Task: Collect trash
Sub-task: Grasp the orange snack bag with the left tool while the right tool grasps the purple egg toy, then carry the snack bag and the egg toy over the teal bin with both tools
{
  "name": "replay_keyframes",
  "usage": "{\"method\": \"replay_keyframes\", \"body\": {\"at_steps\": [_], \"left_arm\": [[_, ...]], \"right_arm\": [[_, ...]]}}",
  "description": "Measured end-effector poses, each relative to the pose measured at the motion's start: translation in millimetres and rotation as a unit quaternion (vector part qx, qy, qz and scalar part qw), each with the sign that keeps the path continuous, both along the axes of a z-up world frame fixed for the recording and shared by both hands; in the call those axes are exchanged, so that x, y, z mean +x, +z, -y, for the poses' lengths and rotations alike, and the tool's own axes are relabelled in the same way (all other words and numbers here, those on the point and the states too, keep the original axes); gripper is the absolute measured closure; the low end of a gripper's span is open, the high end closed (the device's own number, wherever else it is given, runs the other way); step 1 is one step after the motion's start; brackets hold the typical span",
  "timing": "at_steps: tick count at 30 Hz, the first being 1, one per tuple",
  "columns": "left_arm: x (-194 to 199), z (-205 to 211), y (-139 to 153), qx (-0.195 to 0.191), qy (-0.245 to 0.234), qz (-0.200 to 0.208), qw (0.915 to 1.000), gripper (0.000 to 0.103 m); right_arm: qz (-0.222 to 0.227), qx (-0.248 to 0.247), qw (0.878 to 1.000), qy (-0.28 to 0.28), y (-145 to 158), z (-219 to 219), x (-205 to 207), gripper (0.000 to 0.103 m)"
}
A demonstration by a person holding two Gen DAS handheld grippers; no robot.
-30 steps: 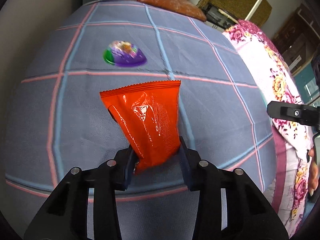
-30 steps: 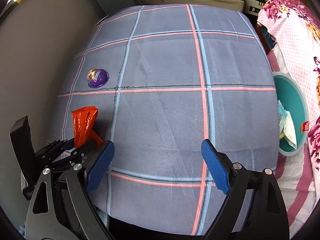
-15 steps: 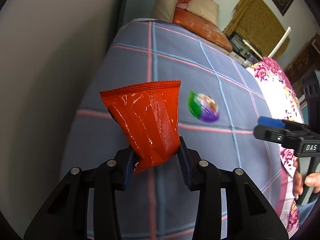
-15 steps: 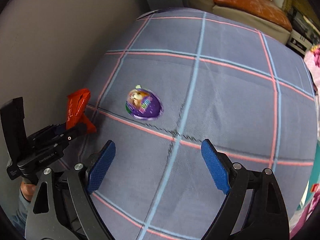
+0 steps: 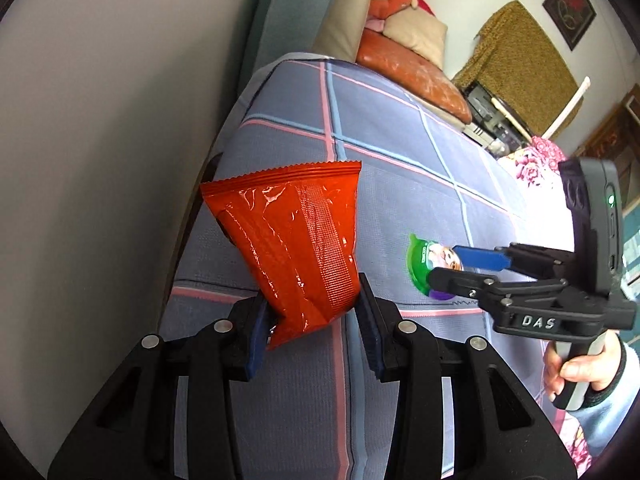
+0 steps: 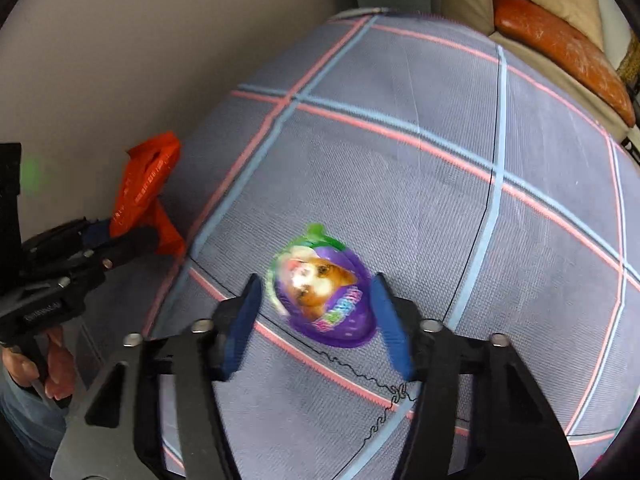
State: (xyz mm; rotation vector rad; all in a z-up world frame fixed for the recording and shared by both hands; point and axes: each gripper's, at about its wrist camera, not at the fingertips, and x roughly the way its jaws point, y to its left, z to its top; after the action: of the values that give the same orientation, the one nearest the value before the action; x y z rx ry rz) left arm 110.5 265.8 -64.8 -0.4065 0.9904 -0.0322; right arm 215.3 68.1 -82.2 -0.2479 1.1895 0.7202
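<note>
While the left hand-held gripper (image 5: 312, 316) stays clamped on the orange wrapper (image 5: 296, 240) above the checked bed (image 6: 460, 208), the right hand-held gripper (image 6: 316, 312) is closing around the purple cup (image 6: 324, 288), pads not yet touching it.

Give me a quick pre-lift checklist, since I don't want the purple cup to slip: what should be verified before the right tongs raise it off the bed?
1. Purple cup lies between the right tongs' pads: ok.
2. Pads pressing on the cup: not ok; the jaws are closing, and a gap shows on both sides.
3. Cup sits flat on the checked bedcover: cannot tell, the picture is blurred.
4. Loose black thread clear of the pads: cannot tell; it runs close under the right-hand pad.
5. Left tongs hold the orange wrapper firmly: ok.
6. Left tongs clear of the right tongs' path: ok, they are off to the side.
</note>
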Motion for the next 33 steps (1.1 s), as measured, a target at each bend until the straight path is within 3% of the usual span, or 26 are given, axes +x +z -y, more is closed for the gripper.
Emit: {"method": "replay_keyframes", "body": {"at_steps": [7, 19, 33], "left_arm": [[10, 31, 3, 0.004, -0.023, -0.003, 0.9997, 0.063], [26, 128, 20, 0.019, -0.104, 0.002, 0.9944, 0.063], [29, 280, 45, 0.055, -0.221, 0.013, 0.9736, 0.063]], "right_arm": [[-0.006, 0.013, 0.999, -0.039, 9, 35, -7, 0.055], [0.013, 0.038, 0.989, -0.140, 36, 151, -34, 0.055], [0.051, 0.062, 0.962, -0.261, 68, 305, -72, 0.055]]}}
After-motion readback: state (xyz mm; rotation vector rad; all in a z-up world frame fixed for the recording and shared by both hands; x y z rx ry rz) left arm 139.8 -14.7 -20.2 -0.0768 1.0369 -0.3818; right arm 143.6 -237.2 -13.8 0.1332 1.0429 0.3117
